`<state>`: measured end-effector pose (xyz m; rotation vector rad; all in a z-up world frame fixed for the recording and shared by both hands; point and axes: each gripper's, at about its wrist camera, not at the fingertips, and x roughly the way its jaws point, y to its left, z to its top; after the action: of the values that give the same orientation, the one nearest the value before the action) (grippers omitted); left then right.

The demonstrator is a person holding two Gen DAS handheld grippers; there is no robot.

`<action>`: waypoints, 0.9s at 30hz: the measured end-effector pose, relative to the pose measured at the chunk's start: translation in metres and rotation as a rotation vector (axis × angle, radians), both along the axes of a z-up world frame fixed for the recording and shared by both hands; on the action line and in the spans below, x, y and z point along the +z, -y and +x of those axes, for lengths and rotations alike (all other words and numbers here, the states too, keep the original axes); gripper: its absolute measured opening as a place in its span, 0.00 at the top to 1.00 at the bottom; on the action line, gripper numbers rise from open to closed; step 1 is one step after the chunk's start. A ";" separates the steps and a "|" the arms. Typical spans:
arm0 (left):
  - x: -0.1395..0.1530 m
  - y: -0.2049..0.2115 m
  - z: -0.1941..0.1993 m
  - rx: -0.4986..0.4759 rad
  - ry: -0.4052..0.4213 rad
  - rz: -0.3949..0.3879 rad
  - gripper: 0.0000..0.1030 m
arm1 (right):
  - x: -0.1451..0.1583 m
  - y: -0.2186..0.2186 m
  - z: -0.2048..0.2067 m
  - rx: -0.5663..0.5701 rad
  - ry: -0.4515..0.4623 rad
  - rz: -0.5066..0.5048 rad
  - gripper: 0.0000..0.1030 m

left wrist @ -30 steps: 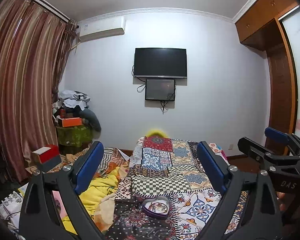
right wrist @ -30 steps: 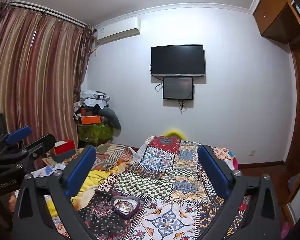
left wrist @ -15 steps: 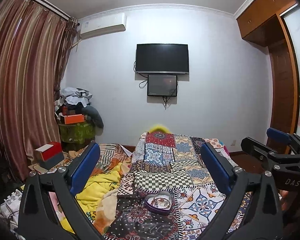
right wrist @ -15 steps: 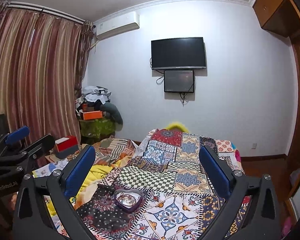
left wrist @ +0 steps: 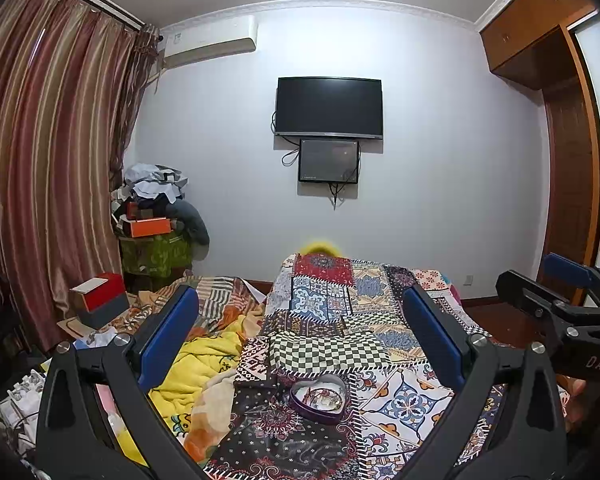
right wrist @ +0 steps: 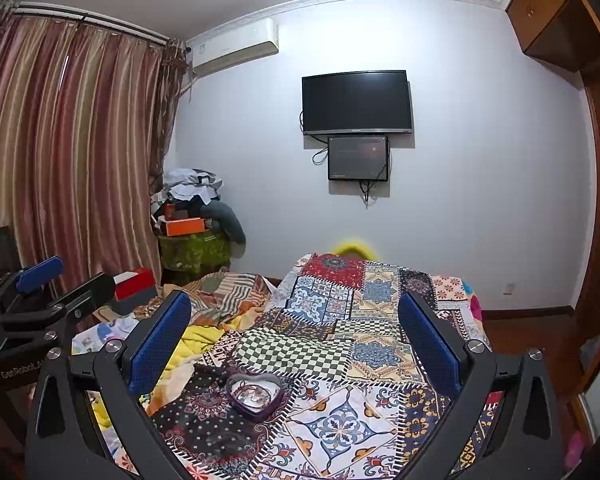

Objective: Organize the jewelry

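At the far left, striped curtains (left wrist: 40, 168) are hanging beside a heap of boxes and clothes (left wrist: 156, 216). I am holding my left gripper (left wrist: 300, 330) above the bed (left wrist: 404, 396) with its jaws standing wide apart, gripping nothing. Between them, low in my view, a purple heart-shaped jewelry box (left wrist: 318, 397) is sitting open on the patchwork quilt (left wrist: 324, 300), with small pieces lying tangled inside. A dark television (left wrist: 329, 107) is hanging on the wall beyond. To the right I am holding my right gripper (right wrist: 296, 334), its jaws likewise spread and empty, hovering over the same box.
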<state>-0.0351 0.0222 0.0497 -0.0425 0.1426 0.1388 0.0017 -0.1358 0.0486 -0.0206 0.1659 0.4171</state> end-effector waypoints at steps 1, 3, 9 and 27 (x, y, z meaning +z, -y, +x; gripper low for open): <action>0.000 0.000 0.000 0.000 -0.002 -0.001 0.01 | 0.000 0.000 0.000 0.001 -0.002 0.002 0.00; -0.001 -0.001 0.001 0.000 -0.007 -0.005 0.01 | 0.001 0.001 0.000 0.001 -0.004 0.003 0.00; -0.003 -0.002 0.003 -0.002 -0.017 -0.012 0.01 | 0.001 0.002 -0.001 0.003 -0.009 0.004 0.00; -0.007 -0.001 0.006 -0.013 -0.026 -0.022 0.01 | -0.001 0.001 0.002 0.005 -0.021 -0.003 0.00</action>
<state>-0.0287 0.0235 0.0432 -0.0613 0.1706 0.1246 0.0042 -0.1363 0.0471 -0.0200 0.1872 0.4219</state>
